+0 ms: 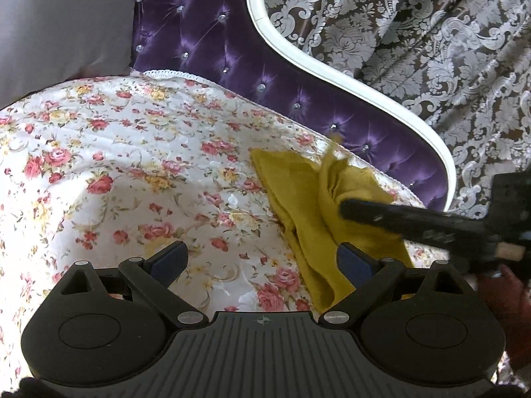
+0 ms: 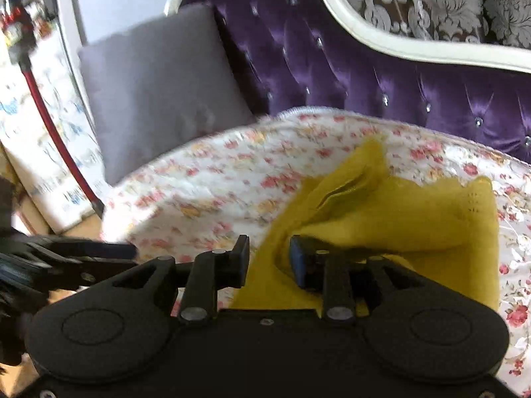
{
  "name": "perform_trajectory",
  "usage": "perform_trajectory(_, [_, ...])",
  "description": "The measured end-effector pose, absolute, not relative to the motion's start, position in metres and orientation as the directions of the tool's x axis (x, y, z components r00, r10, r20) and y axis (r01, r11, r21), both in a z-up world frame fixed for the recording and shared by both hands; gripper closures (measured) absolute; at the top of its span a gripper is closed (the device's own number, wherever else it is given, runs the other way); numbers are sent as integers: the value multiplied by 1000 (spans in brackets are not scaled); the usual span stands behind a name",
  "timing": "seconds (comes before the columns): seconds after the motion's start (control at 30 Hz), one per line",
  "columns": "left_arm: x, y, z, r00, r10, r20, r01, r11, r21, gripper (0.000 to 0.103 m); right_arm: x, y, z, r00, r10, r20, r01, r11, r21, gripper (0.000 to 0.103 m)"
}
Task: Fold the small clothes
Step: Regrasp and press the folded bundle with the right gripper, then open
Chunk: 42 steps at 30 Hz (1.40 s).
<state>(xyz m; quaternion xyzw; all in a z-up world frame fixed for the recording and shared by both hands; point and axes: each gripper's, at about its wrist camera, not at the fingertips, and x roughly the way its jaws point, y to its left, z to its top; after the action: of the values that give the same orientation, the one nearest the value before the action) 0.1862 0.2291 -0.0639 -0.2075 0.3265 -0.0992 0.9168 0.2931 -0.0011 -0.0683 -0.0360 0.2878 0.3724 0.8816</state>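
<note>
The purple tufted sofa back [image 1: 205, 43] with its white curved frame [image 1: 332, 63] fills the far side of both my views, and a brown damask curtain [image 1: 431, 49] hangs behind it. Over the seat lies the rose-printed cover [image 1: 132, 152], and a grey cushion [image 2: 159, 86] leans in the corner on the left of my right view.

On that cover, towards its back edge, lies the mustard-yellow garment [image 2: 415, 219], rumpled, with a raised fold near its middle and one flat panel spread out to the right.

My right tongs [image 2: 268, 258] sit low over the near edge of the garment. Their jaws stand apart with yellow cloth between them; the pads do not press on it, so they are released.

My left tongs [image 1: 262, 258] hang over the bare floral cover just beside the garment, jaws spread wide and holding nothing; only the right pad [image 1: 355, 258] overlaps the cloth's edge in view.
</note>
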Motion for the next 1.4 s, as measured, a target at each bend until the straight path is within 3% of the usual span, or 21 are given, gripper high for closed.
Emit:
perform_trajectory(0.23, [180,235,-68,757,-314,-573,32,894,-447,6,282,-43,-40,595,641,-484,-637,744,203,61])
perform_trajectory(0.5, [180,234,-63,762,-326,-560,42,887,-459,6,312,-70,-51,651,473,-593,-520,848,106,64])
perform_trajectory(0.7, [182,229,-61,753,-336,-565,51,887,-459,6,355,-29,-74,608,419,-674,-542,840,33,64])
perform_trajectory(0.87, [183,227,-62,745,-334,-577,51,891,-451,6,365,-1,-64,634,533,-561,-620,783,42,63])
perform_trajectory(0.97, [184,227,-63,743,-330,-583,48,894,-445,6,356,-8,-52,634,612,-473,-640,759,123,62])
perform_trajectory(1.07, [186,228,-62,738,-334,-586,50,893,-447,6,336,-26,-45,641,628,-442,-646,752,131,61])
perform_trajectory(1.2, [192,226,-59,732,-349,-585,58,888,-457,6,296,-40,-45,620,638,-458,-685,724,82,37])
perform_trajectory(1.4, [207,216,-49,711,-401,-578,82,863,-499,6,230,-20,-70,560,652,-511,-776,629,-49,36])
